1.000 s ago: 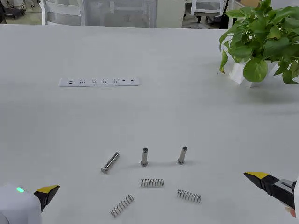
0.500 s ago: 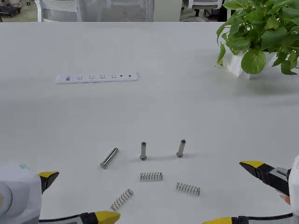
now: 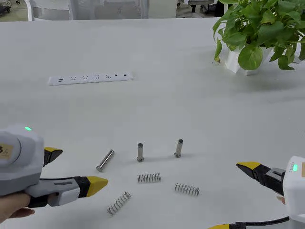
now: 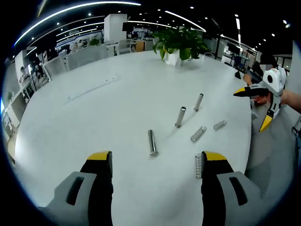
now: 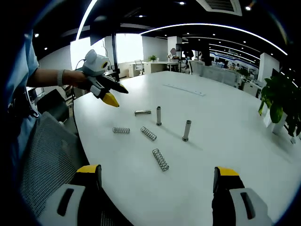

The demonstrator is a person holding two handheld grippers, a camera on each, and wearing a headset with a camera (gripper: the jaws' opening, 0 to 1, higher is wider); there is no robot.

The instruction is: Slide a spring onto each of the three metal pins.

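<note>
I'm hovering the left gripper (image 3: pixel 76 168) and right gripper (image 3: pixel 234 196), both wide open, empty. The springs (image 3: pixel 149 178), lying just near-side of the pins (image 3: pixel 140 152), look light and squashy; I'm planning a gentle mid-coil pinch.

The left tongs (image 3: pixel 82 167) sit low on the left of the head view. Their jaws are spread wide apart and hold nothing, and the yellow tips point right and slightly away from the person. The left hand (image 3: pixel 11 210) wraps the grip from below. In the right gripper view that hand shows at the end of a bare forearm (image 5: pixel 47 77) stretched out level, with a pale wristband (image 5: pixel 60 77) and a light blue sleeve (image 5: pixel 29 56) above it. The right tongs (image 3: pixel 228 196) show at the lower right corner of the head view, jaws likewise wide apart and empty, tips pointing left. In the left gripper view the right hand (image 4: pixel 261 97) closes round its grip.
</note>
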